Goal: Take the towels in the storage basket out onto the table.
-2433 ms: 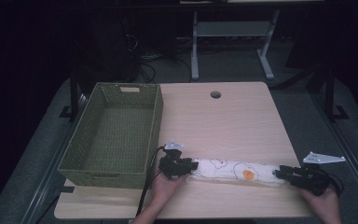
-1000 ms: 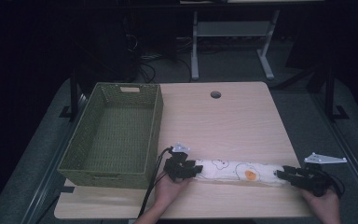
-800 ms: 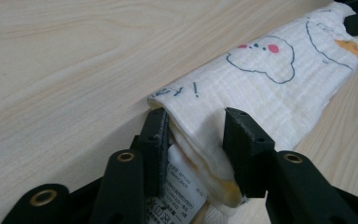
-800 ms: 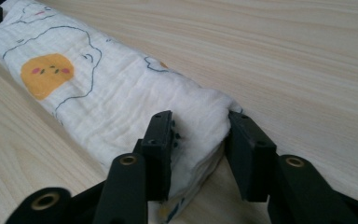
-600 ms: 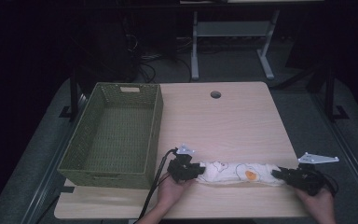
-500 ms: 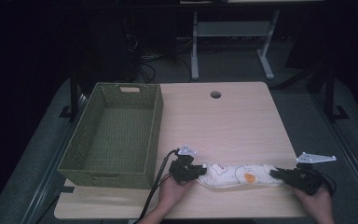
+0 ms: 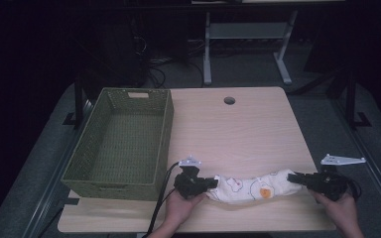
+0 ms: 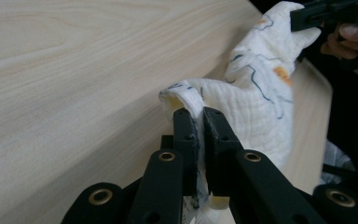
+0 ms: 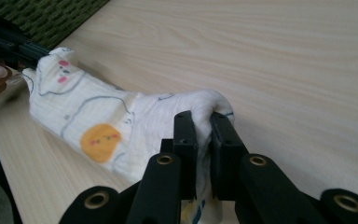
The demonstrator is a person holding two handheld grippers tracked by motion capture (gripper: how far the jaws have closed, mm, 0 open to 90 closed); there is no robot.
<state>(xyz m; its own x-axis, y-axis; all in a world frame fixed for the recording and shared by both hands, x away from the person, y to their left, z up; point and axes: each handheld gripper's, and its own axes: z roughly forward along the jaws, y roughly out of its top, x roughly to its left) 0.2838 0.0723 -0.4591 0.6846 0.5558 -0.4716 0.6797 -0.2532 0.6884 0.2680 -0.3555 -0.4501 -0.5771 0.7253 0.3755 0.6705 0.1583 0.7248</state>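
Left gripper point(image 7: 209, 183): jaws just closed, clamped on cloth's left end.
Right gripper point(image 7: 294, 178): jaws just closed, pinching cloth's right end.
Cloth point(image 7: 250, 187): bunched on table point(image 7: 238, 134), near edge, between grippers.
Basket point(image 7: 124, 144): left, just beside left gripper.

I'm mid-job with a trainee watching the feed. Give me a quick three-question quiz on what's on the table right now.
1. True or false: the green woven basket already holds the white printed cloth.
2. What does each gripper grip? A) the basket's rim B) one end of the cloth C) nothing
3. On which side of the light wooden table does the basket stand, seen from the high view?

Key
1. False: the cloth lies along the table's near edge, beside the basket.
2. B: the left gripper and the right gripper have just been closing, each now pinching a fold of cloth.
3. The left side.
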